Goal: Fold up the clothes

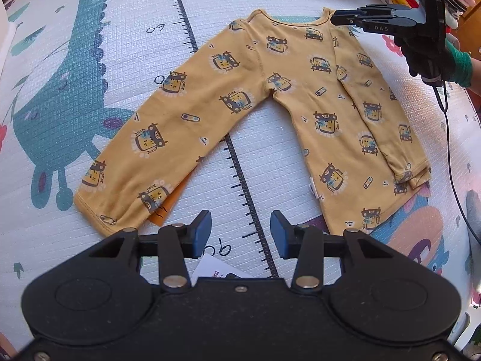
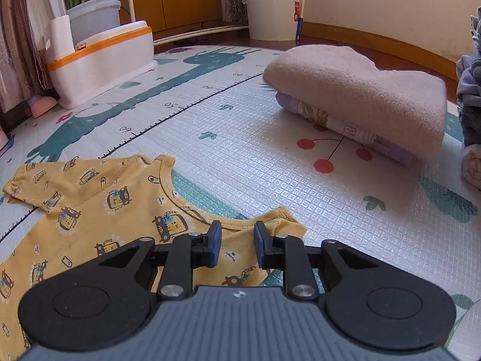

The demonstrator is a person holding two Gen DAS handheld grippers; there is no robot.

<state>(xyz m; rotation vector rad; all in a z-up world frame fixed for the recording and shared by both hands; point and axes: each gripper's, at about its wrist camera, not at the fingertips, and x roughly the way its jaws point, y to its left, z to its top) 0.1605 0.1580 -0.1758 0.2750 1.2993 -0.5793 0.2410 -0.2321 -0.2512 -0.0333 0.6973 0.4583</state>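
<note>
The left gripper [image 1: 240, 230] hangs nearest, its blue-padded fingers [image 1: 202, 225] spread apart and holding nothing, poised above the play mat [image 1: 258, 138] just short of the garment's lower edge; beyond it the yellow shirt [image 1: 300, 72] lies flat on the mat, mustard-coloured cotton printed all over with small cartoon cars and safety pins, its collar toward the far side; one long sleeve reaches out diagonally to the near left, its cuff resting over a scrap of orange cloth [image 1: 163, 210], while the other sleeve is folded inward along the body on the right; a black ruler line printed on the mat runs beneath the shirt; at the far shoulder beside the neckline the right gripper [image 2: 237, 240] hovers with its fingers parted and released, the fabric lying under them rather than pinched; farther off a folded beige towel [image 2: 360, 90] sits on the mat, and past it a white bucket [image 2: 270, 9] stands by the wall.
</note>
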